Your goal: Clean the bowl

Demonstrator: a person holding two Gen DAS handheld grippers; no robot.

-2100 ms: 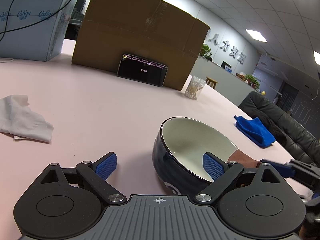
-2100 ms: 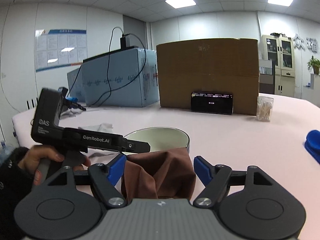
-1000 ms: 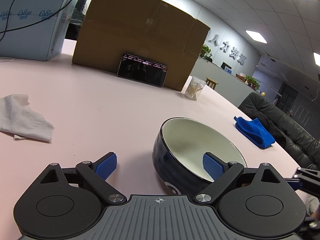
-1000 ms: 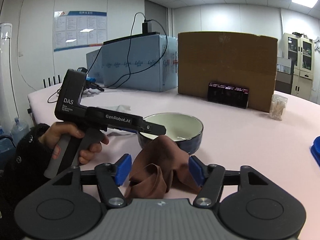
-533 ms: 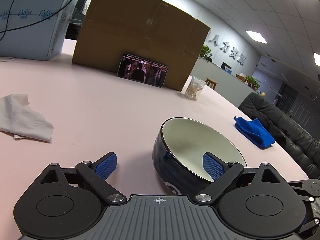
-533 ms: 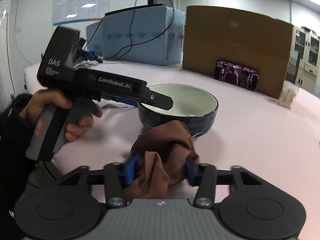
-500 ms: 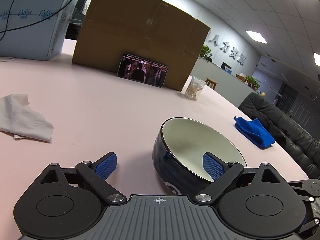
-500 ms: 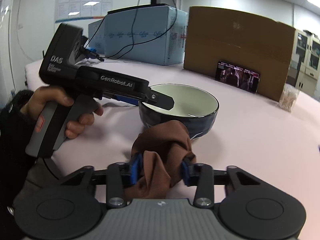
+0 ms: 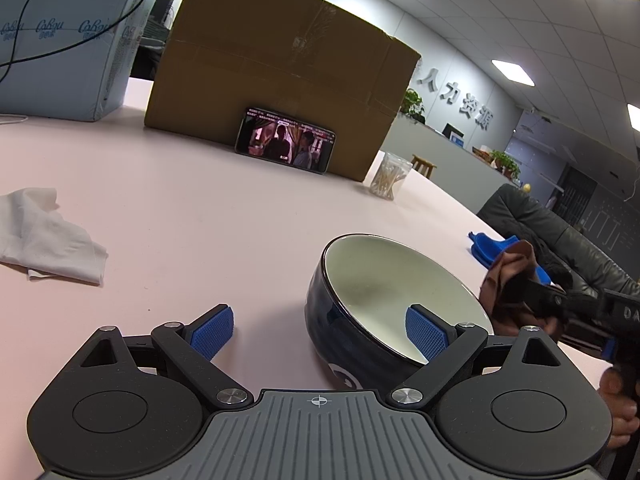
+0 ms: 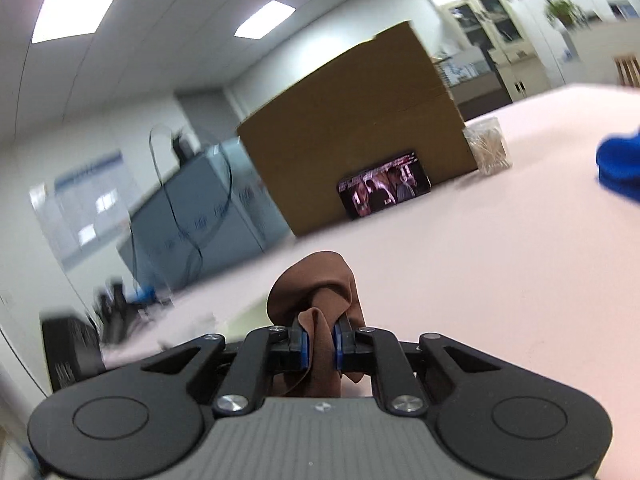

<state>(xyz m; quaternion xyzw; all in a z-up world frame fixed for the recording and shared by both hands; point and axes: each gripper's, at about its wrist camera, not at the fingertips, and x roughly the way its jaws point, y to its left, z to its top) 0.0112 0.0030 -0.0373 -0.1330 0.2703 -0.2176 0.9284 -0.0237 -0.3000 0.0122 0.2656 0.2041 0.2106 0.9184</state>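
Observation:
A dark blue bowl (image 9: 384, 292) with a white inside stands on the pink table (image 9: 200, 208). My left gripper (image 9: 320, 330) is open; its right fingertip (image 9: 426, 336) is inside the bowl and the left one is on the table beside it. My right gripper (image 10: 319, 346) is shut on a brown cloth (image 10: 320, 292) and is lifted and tilted; it shows in the left wrist view (image 9: 540, 300) just right of the bowl with the cloth (image 9: 508, 276) bunched above the rim. The bowl is out of the blurred right wrist view.
A big cardboard box (image 9: 280, 80) stands at the back with a phone (image 9: 286, 146) leaning on it. A jar of cotton swabs (image 9: 390, 176) stands right of it. A white tissue (image 9: 44, 236) lies left. A blue cloth (image 9: 492, 250) lies far right. A blue carton (image 9: 68, 40) is back left.
My right gripper has closed tight on the brown cloth, lifted it off the table and swung up beside the bowl. The left gripper and the bowl have not moved.

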